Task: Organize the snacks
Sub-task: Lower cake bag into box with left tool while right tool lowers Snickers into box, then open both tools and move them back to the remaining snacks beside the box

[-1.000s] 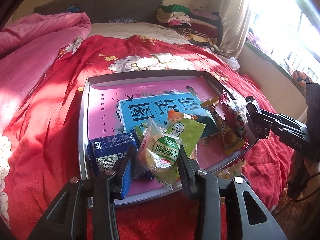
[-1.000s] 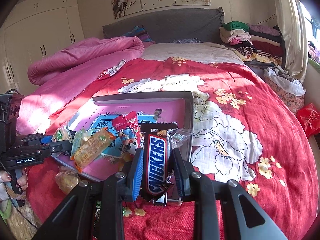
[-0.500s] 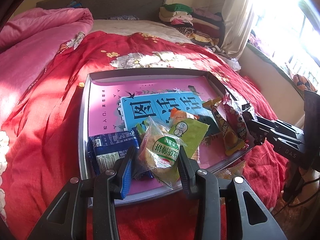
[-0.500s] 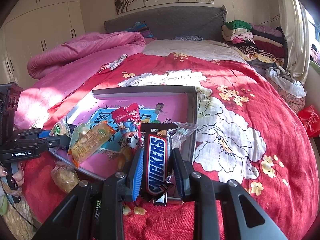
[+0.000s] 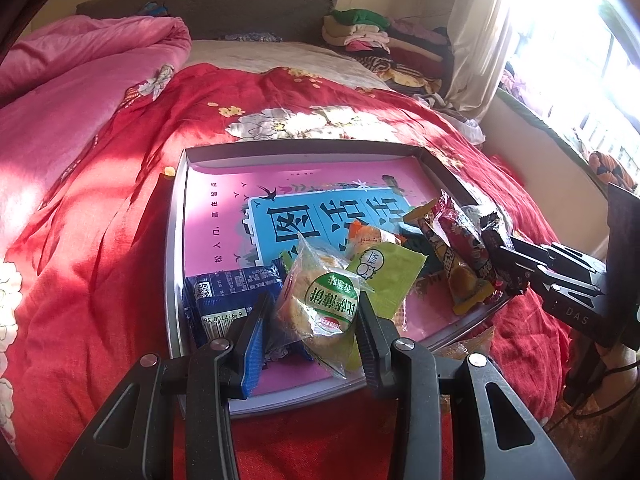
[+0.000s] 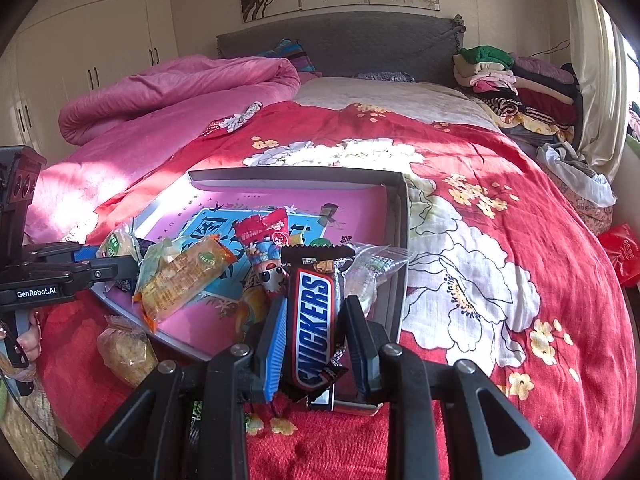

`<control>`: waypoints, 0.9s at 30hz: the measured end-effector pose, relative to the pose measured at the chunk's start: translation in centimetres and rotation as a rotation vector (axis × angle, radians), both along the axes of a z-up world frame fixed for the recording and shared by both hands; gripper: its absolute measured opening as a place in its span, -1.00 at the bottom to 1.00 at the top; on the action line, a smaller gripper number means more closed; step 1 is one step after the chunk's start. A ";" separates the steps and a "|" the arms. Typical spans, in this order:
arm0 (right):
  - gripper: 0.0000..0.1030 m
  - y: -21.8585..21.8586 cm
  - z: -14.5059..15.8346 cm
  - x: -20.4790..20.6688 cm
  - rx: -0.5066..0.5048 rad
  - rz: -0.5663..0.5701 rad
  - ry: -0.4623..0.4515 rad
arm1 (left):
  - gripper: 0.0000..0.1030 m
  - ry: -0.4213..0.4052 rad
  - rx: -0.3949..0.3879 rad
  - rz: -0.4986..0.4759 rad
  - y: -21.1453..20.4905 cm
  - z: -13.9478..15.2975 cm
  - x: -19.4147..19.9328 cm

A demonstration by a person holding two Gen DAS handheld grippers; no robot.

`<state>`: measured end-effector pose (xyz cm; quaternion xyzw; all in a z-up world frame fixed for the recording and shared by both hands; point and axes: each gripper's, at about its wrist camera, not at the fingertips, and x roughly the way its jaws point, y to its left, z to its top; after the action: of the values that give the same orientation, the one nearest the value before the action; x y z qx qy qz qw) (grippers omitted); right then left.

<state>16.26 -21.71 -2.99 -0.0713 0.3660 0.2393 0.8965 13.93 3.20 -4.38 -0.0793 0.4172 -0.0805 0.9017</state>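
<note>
A grey tray [image 5: 176, 264] with a pink and blue book in it lies on the red bed. My left gripper [image 5: 310, 308] is shut on a clear packet holding a round cake with a green label [image 5: 320, 304], held over the tray's near edge. A blue biscuit packet [image 5: 228, 292] and a green snack packet [image 5: 388, 276] lie beside it. My right gripper [image 6: 314, 320] is shut on a Snickers bar [image 6: 314, 316] over the tray's right corner [image 6: 400, 240]. Red [image 6: 264, 232] and orange [image 6: 180, 276] packets lie in the tray.
A pink quilt [image 6: 180, 92] is heaped at the bed's far left. Folded clothes [image 6: 520, 88] are stacked at the far right. A yellowish packet [image 6: 124, 352] lies on the red cover outside the tray. A red bag [image 6: 624, 252] sits off the bed's right side.
Both grippers keep their packets and have drifted slightly forward and lower over the tray. Nothing was let go or picked up.
</note>
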 end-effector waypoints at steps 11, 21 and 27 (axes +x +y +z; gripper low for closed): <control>-0.43 0.0 -0.1 0.0 -0.004 -0.003 0.002 | -0.20 0.004 -0.004 -0.004 0.0 -0.1 0.0; -0.37 0.2 0.1 -0.3 -0.015 -0.003 -0.013 | -0.20 0.007 -0.006 -0.002 0.0 -0.1 0.1; -0.32 0.2 0.3 -0.4 -0.014 -0.003 -0.018 | -0.20 0.009 -0.006 -0.001 0.0 -0.1 0.2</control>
<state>15.88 -21.51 -2.69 -0.0794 0.3597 0.2348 0.8995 14.10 3.22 -4.51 -0.0823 0.4209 -0.0818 0.8996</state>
